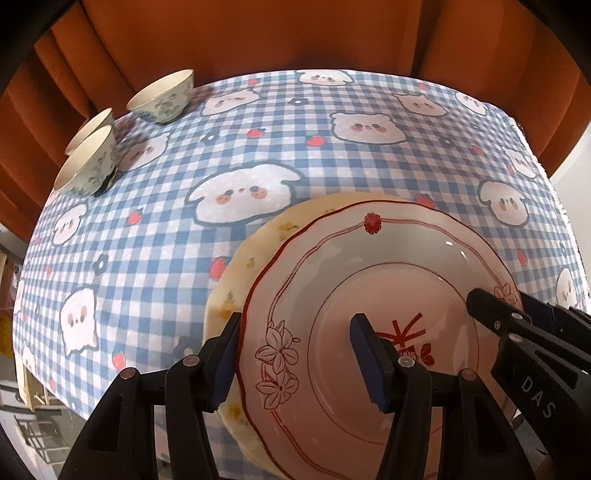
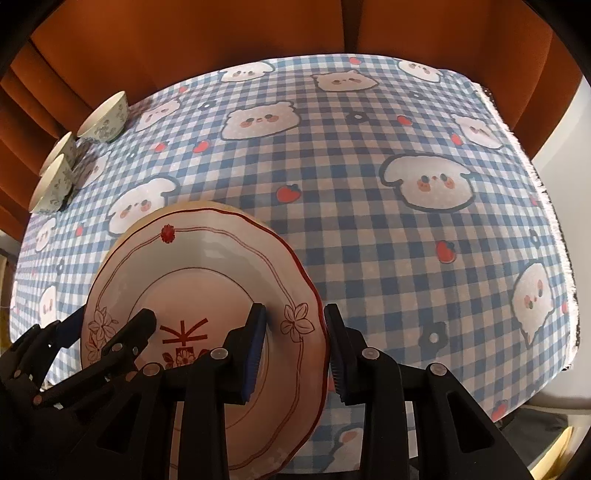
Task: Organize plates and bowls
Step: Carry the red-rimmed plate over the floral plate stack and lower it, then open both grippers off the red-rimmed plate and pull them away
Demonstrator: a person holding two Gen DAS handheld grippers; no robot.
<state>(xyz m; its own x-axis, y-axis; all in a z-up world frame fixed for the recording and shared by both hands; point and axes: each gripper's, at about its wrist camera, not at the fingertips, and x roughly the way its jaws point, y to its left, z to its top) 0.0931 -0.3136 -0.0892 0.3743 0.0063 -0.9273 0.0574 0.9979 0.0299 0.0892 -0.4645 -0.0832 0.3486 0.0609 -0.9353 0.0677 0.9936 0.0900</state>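
A table under a blue-and-white gingham cloth (image 1: 258, 155) printed with cartoon animals and strawberries fills both wrist views, with rust-orange curtains (image 1: 258, 33) behind its far edge.

Near the front edge lies a cream-yellow round ceramic plate with small floral sprigs (image 1: 255, 254), flat on the cloth. On top of it sits the pale pink scalloped ceramic plate with a dark red rim (image 1: 406, 258), face up, a double red line around its border, outlined flowers at either side, a red blossom at the far edge and a red character mark in the well. It is shifted toward my right, so a crescent of the yellow plate shows on the left (being round, it has no long axis to speak of).

At the far left corner stand three pale green ceramic bowls with a dark floral pattern (image 1: 164, 99), upright, mouths up; two are close together, the third stands a little apart.

My left gripper (image 1: 301, 362) straddles the pink plate's left rim, one finger outside, one over the well; whether the pads press I cannot tell. My right gripper (image 2: 295, 354) brackets the right rim, jaws narrow, the outer pad just beside the rim, a gap visible at the inner pad.
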